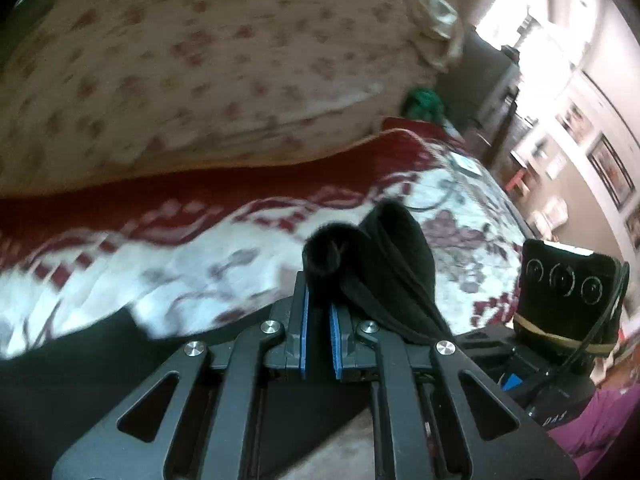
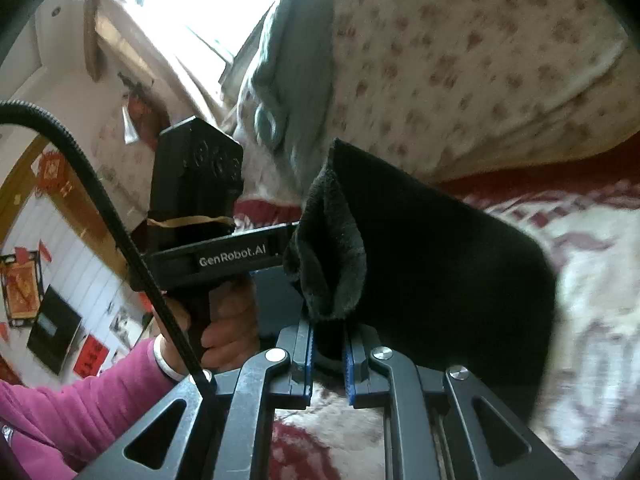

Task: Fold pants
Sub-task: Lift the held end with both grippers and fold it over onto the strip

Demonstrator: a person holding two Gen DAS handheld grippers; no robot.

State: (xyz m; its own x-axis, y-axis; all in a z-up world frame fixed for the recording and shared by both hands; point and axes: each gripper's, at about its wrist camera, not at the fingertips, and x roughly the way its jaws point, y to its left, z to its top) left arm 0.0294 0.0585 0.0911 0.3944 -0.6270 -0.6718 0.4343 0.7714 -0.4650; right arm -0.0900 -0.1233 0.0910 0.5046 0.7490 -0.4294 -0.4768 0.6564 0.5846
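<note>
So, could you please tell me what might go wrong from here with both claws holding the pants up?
1. The left claw pinches only a small bunched tip of the black pants, so the fabric could slip out.
2. The right claw also holds a crumpled edge of the pants, so the fold may come out uneven.
3. The loose cloth hanging toward the patterned blanket could drag and crease.

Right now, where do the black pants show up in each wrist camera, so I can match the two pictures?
Left wrist view: the black pants sit low and centre-right, bunched between the left gripper fingers.
Right wrist view: the pants fill the centre and right, pinched by the right gripper.
Shared landmark: the floral quilt heaped behind, above the red and white bedspread.
</note>
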